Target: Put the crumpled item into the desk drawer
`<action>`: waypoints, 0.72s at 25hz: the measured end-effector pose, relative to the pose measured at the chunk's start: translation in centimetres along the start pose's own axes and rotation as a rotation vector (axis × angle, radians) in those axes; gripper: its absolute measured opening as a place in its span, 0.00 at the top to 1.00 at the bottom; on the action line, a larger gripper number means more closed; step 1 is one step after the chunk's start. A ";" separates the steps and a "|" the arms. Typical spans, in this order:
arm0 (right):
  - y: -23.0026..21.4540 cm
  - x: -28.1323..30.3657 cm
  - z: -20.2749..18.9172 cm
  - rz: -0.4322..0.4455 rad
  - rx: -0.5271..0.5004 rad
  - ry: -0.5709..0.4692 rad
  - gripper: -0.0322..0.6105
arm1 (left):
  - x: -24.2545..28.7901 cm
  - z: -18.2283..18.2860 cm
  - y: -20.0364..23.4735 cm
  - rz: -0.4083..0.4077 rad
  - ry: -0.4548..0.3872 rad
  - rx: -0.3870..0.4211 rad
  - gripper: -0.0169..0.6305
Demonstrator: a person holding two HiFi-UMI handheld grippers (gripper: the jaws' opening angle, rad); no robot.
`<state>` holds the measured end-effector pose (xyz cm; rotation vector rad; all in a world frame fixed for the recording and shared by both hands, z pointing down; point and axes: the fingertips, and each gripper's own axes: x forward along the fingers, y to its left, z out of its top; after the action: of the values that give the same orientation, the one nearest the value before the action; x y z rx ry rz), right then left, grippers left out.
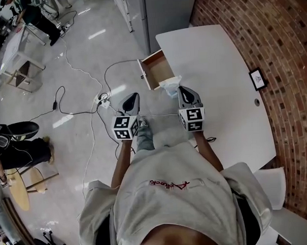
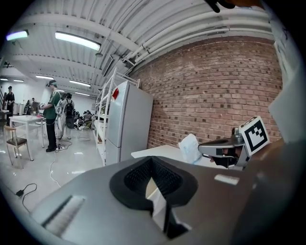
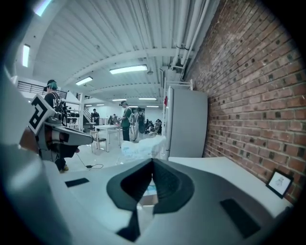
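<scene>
Beyond the grey sweatshirt [image 1: 172, 195], the right gripper [image 1: 181, 89] clamped the crumpled white wad [image 1: 169, 84] just beside the open wooden drawer [image 1: 158, 67] of the white bench [image 1: 223, 91], its release inside apparently left to do; the left gripper [image 1: 135, 95] was closed, empty.

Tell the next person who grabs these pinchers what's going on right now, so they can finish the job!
Left gripper: jaws together, nothing in them, hanging off the desk's side.
Right gripper: shut on the crumpled item, a white wad.
Drawer: already pulled open at the edge of the white desk, and looks bare inside.
Done: the wad is picked up and held close to the drawer's near corner.
Left: bring it over the drawer's opening, open the right jaws to drop it in, then probably push the drawer shut with the free left gripper.
</scene>
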<state>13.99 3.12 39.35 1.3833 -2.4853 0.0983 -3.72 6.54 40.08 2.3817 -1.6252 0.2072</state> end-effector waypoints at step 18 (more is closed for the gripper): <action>-0.8 17.9 5.8 -0.107 0.040 0.048 0.93 | 13.1 4.8 15.5 -0.122 0.058 0.004 0.96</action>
<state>4.53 -13.19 38.90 1.5087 -2.3779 0.1577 -13.41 -11.90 40.77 2.4440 -1.4501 0.2535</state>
